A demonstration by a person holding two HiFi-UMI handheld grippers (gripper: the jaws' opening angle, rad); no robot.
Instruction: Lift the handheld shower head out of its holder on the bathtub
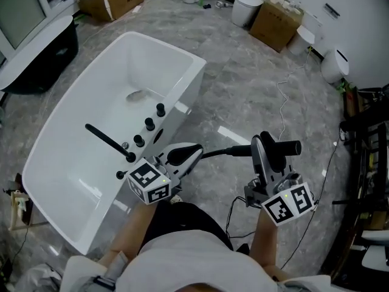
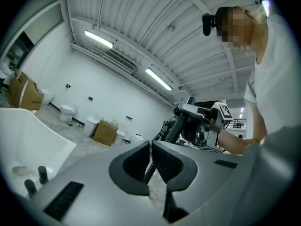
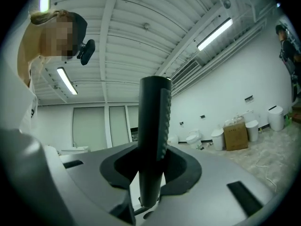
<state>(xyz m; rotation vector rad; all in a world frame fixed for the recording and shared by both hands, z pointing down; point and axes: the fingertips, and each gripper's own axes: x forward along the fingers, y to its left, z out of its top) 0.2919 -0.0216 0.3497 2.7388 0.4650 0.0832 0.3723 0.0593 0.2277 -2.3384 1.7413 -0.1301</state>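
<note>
The black handheld shower head is off the white bathtub and held out over the floor, level, with my right gripper shut on its handle. In the right gripper view the black handle stands upright between the jaws of my right gripper. My left gripper, beside the tub's near rim, is shut on the black ribbed hose that runs to the shower head. The left gripper view shows that hose pinched in my left gripper, and the shower head beyond.
A black spout and three black knobs sit on the tub rim. Cardboard boxes, toilets and a white cable lie on the grey floor behind. A dark rack stands at the right.
</note>
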